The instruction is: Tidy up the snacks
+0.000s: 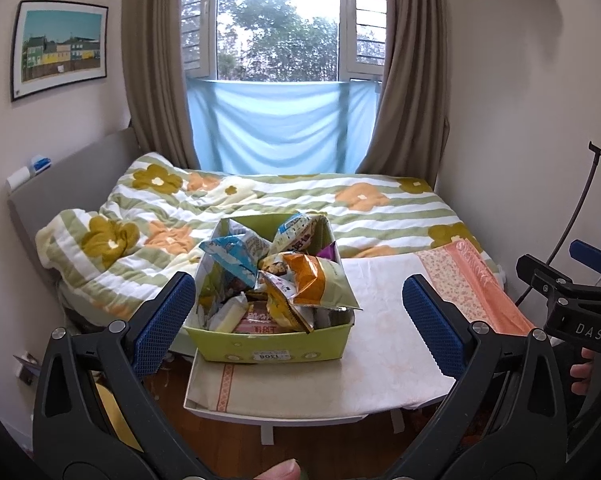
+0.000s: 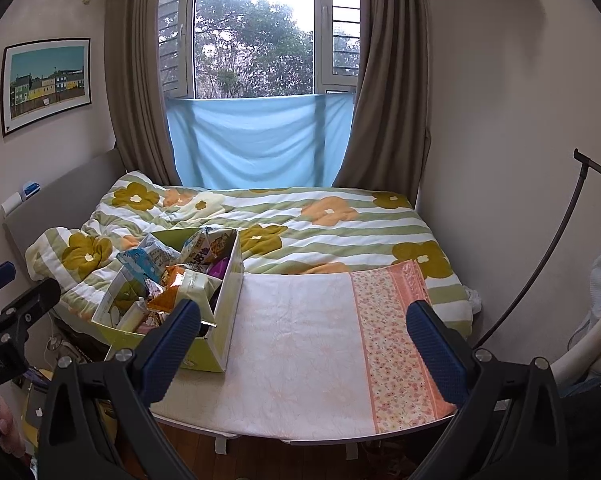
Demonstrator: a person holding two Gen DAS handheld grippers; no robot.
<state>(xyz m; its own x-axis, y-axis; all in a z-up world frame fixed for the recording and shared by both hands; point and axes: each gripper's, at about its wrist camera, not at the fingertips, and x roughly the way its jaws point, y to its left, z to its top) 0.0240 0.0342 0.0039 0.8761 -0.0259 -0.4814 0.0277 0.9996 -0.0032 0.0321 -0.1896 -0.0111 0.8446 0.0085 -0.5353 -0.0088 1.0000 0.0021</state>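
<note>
A green cardboard box [image 1: 272, 350] [image 2: 217, 312] full of snack packets stands on the left part of a small table covered by a pale cloth [image 1: 380, 344] [image 2: 300, 352]. An orange and green packet [image 1: 320, 282] [image 2: 188, 284] lies on top, with blue and white packets [image 1: 232, 256] [image 2: 140, 260] behind it. My left gripper [image 1: 300, 316] is open, held above the table's near edge with the box between and beyond its blue pads. My right gripper [image 2: 302, 342] is open over the bare cloth, right of the box. Neither holds anything.
A bed with a flowered, striped quilt [image 1: 260, 196] [image 2: 320, 220] lies behind the table, under a curtained window [image 1: 280, 20]. Walls close in on the left and right. A dark curved stand [image 2: 540, 260] rises at the right. Wooden floor [image 1: 320, 440] shows below the table.
</note>
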